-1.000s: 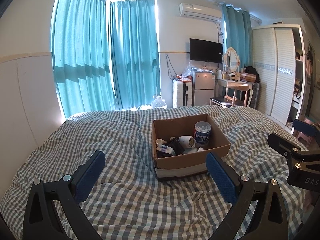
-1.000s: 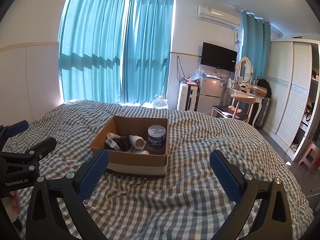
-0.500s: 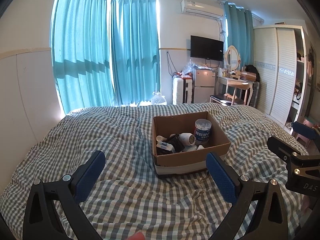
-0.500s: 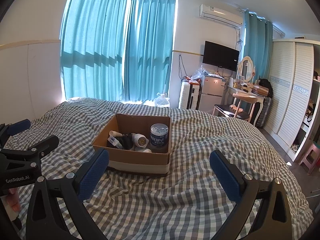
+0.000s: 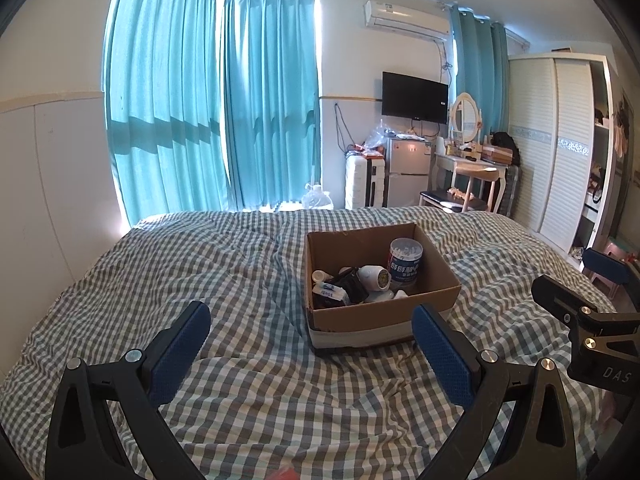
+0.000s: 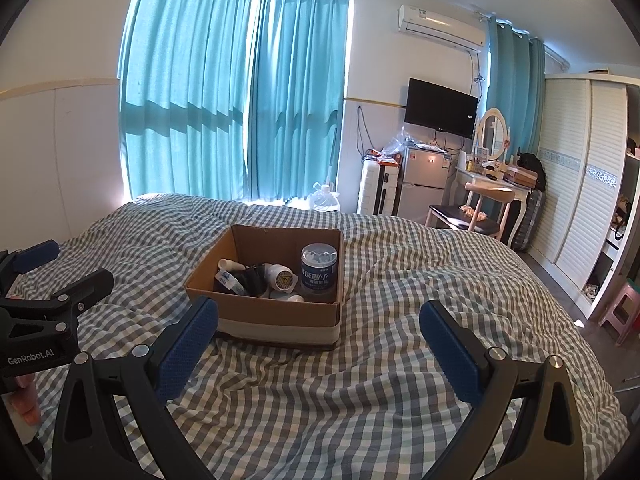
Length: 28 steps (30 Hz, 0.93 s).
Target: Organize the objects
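- Box (image 6: pixel 272 312) sits on the checked bed (image 6: pixel 400 400); inside stands a canister (image 6: pixel 318 268), blue label unreadable.
- Left gripper (image 5: pixel 312 344), marked "GenRobot.AI", spread wide, holding nothing.
- Right gripper (image 6: pixel 320 336), marked "DAS", likewise wide and empty.

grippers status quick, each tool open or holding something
left tool: open, holding nothing
right tool: open, holding nothing
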Tool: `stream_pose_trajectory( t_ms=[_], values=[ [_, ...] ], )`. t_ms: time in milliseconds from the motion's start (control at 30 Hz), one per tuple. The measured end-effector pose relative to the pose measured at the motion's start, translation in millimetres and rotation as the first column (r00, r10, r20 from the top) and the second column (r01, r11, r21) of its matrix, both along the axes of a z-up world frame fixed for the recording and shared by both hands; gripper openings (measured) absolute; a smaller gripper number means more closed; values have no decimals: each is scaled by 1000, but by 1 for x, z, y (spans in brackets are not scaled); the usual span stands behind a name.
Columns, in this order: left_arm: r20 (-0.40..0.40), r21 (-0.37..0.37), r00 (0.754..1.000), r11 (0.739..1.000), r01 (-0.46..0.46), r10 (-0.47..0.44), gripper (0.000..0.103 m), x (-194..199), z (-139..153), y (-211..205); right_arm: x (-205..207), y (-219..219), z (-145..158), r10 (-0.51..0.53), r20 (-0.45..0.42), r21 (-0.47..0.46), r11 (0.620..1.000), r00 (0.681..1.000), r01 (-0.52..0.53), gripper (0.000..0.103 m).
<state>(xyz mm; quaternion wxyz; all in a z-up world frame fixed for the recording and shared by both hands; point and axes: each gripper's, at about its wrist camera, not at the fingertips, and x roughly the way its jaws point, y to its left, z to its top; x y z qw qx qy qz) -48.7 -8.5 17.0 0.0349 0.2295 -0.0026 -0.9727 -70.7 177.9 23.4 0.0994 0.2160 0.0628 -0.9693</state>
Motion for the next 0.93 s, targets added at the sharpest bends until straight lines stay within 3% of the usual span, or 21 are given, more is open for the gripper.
stream_pose_trajectory(
  t_ms=[933],
  values=[
    [28, -13, 1000, 1000, 9, -9, 103, -1, -8, 0, 2, -3, -4, -1, 8, 2, 1000, 1000, 1, 101]
  ],
)
